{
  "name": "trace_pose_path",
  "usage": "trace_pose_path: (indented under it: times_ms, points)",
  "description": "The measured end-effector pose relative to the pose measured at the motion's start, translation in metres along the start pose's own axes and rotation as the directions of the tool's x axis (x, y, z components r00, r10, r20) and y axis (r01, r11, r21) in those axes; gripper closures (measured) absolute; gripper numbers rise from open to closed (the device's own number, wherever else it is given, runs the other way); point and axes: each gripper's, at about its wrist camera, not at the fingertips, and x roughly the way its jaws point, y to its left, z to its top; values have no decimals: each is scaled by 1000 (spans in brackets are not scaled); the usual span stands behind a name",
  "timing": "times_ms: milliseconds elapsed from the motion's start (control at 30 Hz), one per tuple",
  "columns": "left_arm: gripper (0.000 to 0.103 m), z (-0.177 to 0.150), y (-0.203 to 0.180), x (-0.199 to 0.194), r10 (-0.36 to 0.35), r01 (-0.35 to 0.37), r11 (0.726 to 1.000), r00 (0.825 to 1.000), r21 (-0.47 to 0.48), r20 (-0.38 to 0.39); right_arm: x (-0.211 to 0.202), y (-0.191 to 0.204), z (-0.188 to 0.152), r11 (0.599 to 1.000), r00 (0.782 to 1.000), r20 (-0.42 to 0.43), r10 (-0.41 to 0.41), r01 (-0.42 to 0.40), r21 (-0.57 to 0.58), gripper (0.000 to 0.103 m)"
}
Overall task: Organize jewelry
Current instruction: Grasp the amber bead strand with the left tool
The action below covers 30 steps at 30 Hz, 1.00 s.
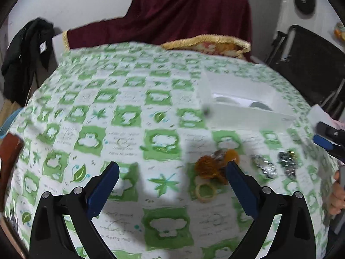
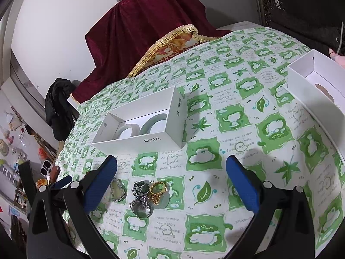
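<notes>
Your left gripper (image 1: 172,170) and right gripper (image 2: 171,165) both hang above the tablecloth (image 2: 237,116) with jaws spread wide, holding nothing. The loose jewelry (image 2: 148,194) sits clustered near you, just left of centre, likely staged for sorting. The white box (image 2: 140,123), printed "vivo", lies open just beyond, 2 bangles (image 2: 138,128) already inside.

Matt cardboard box (image 2: 138,139); glossy gold ring (image 2: 158,187) (metal); printed cloth (image 2: 237,112).
</notes>
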Motion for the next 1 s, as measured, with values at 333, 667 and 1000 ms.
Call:
trace_pose_path:
  times_ms: [333,667,1000]
  points:
    - [3,-11,-59,-2,-5,-7,963,999,268,44,-5,21,-5,990,997,56,-51,58,-128,4]
    - [31,9,-6,17,74,-74,991,997,114,3,-5,27,-7,986,997,54,-54,62,-158,11]
    - [31,11,6,3,-62,61,997,998,56,15,-4,22,-6,989,998,41,-53,58,-134,18]
